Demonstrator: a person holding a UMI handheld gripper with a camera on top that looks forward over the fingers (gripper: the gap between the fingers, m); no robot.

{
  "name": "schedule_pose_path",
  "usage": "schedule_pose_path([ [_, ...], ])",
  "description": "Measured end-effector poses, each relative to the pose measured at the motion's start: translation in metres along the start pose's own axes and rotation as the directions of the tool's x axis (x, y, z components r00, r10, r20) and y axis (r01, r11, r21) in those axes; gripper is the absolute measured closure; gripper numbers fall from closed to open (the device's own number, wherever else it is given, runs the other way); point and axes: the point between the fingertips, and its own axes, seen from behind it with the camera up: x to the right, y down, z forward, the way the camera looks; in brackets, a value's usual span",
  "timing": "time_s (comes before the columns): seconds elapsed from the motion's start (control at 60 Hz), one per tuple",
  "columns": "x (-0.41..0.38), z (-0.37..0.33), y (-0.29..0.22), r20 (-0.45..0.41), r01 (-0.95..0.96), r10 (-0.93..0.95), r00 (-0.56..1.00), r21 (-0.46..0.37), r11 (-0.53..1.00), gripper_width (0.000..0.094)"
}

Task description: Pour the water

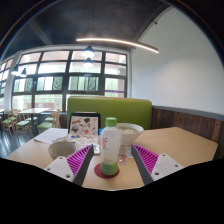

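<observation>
Bottle (pixel 110 143) standing upright between the fingers, sitting on a round dark coaster (pixel 108 170) on the wooden table (pixel 185 140). Gripper (pixel 108 165) sitting wide open, holding nothing; purple pads (pixel 146 158) flanking the bottle at 3 and 9 o'clock with a gap showing on each side. Long axis running vertical, cap end pointing to 12 o'clock; label detail too small to read. Just behind the bottle toward 1 o'clock, a clear glass (pixel 126 146) appearing to stand, partly hidden. A pale bowl (pixel 62 148) resting at 9 o'clock beyond the left finger, a printed card (pixel 83 125) propped at 11 o'clock, a green bench (pixel 125 108) and windows (pixel 70 75) lying farther out. Judging the step as the grasp: centring the pads on the bottle's mid-body and closing squarely, keeping it vertical while lifting, then tilting slowly toward the glass to avoid spilling or tipping it.
</observation>
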Motion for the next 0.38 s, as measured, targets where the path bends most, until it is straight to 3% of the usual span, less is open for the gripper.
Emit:
schedule_pose_path([
  [0.15,-0.016,-0.083,-0.018,0.036,0.003,-0.005,0.999,0.045,0.999,0.0107],
  [0.383,-0.044,-0.186,-0.014,0.088,-0.055,0.052,0.995,0.023,0.998,0.0119],
])
